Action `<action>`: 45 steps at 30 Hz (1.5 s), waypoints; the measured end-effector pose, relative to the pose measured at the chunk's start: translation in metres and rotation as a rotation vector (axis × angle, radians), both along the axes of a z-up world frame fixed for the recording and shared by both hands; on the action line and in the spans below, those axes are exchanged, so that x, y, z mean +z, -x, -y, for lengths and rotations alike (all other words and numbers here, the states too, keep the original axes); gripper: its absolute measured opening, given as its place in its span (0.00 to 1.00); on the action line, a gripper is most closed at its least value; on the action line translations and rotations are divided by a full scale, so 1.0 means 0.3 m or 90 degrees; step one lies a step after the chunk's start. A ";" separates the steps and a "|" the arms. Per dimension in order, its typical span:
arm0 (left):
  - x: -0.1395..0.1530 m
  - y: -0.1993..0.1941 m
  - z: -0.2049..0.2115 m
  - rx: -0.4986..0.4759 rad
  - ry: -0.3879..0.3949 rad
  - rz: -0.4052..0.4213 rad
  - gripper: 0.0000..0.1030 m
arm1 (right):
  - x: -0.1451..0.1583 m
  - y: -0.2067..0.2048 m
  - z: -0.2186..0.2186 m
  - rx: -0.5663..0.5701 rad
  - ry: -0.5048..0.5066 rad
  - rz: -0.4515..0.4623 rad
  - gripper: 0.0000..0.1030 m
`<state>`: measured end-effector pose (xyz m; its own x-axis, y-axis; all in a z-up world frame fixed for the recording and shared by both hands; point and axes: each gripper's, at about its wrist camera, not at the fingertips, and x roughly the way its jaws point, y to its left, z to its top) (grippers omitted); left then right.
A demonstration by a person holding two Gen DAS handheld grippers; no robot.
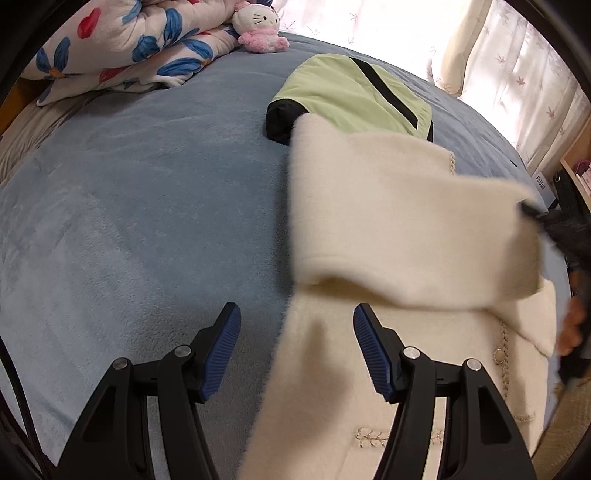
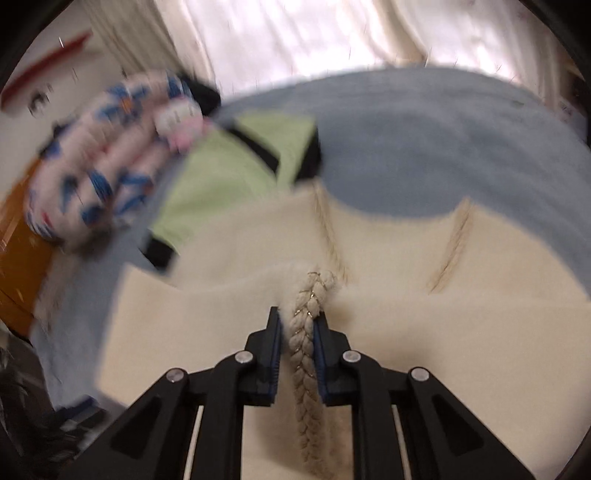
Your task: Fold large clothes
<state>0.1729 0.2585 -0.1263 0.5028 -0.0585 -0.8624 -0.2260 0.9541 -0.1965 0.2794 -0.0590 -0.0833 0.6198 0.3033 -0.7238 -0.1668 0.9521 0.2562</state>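
Note:
A fluffy cream coat with braided trim lies on the blue blanket, one panel lifted and folded over at the right. My left gripper hangs open above the coat's left edge. Its right finger is over the cream fabric, its left finger over bare blanket, and neither pad presses on anything. In the right wrist view my right gripper is shut on the coat's braided edge, with the cream coat spread beneath it. That gripper shows as a dark blur at the raised panel's corner.
A folded green and black jacket lies beyond the coat. A floral quilt and a pink plush toy sit at the bed's far left. Curtains hang behind, a shelf stands at the right, and a hand shows at the right edge.

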 end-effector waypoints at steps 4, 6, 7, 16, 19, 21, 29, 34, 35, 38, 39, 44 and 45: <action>0.007 -0.013 0.019 -0.006 -0.002 0.004 0.60 | 0.101 0.064 0.176 -0.084 -0.005 0.023 0.15; 0.012 -0.031 0.038 -0.014 -0.009 0.006 0.60 | 0.068 0.078 0.259 -0.123 0.008 -0.031 0.15; 0.015 -0.038 0.046 -0.018 -0.013 0.007 0.60 | 0.041 0.085 0.282 -0.133 0.008 -0.054 0.15; 0.015 -0.242 0.121 -0.075 -0.087 0.006 0.60 | -0.234 0.107 0.411 -0.160 0.066 -0.181 0.24; -0.030 -0.316 0.109 -0.082 -0.085 -0.020 0.60 | -0.215 0.152 0.449 -0.152 0.039 -0.162 0.44; -0.076 -0.353 0.095 -0.089 -0.053 -0.048 0.60 | -0.221 0.184 0.473 -0.150 0.022 -0.158 0.50; -0.227 -0.383 0.067 -0.083 0.066 -0.090 0.67 | -0.285 0.219 0.412 -0.089 -0.020 -0.152 0.49; -0.167 -0.369 0.064 -0.078 0.011 -0.038 0.14 | -0.249 0.229 0.289 -0.066 0.094 -0.098 0.16; -0.155 -0.365 0.049 -0.064 0.020 -0.023 0.13 | -0.233 0.237 0.291 -0.068 0.083 -0.080 0.16; -0.199 -0.371 0.042 -0.049 0.004 -0.033 0.12 | -0.260 0.216 0.299 -0.099 0.097 -0.091 0.16; -0.219 -0.372 0.049 -0.052 -0.006 -0.040 0.12 | -0.307 0.197 0.310 -0.112 0.093 -0.129 0.16; -0.151 -0.332 0.086 -0.053 -0.076 -0.023 0.19 | -0.267 0.199 0.345 -0.147 0.059 -0.145 0.27; -0.105 -0.310 0.098 -0.043 -0.113 0.002 0.23 | -0.244 0.207 0.346 -0.157 0.061 -0.132 0.28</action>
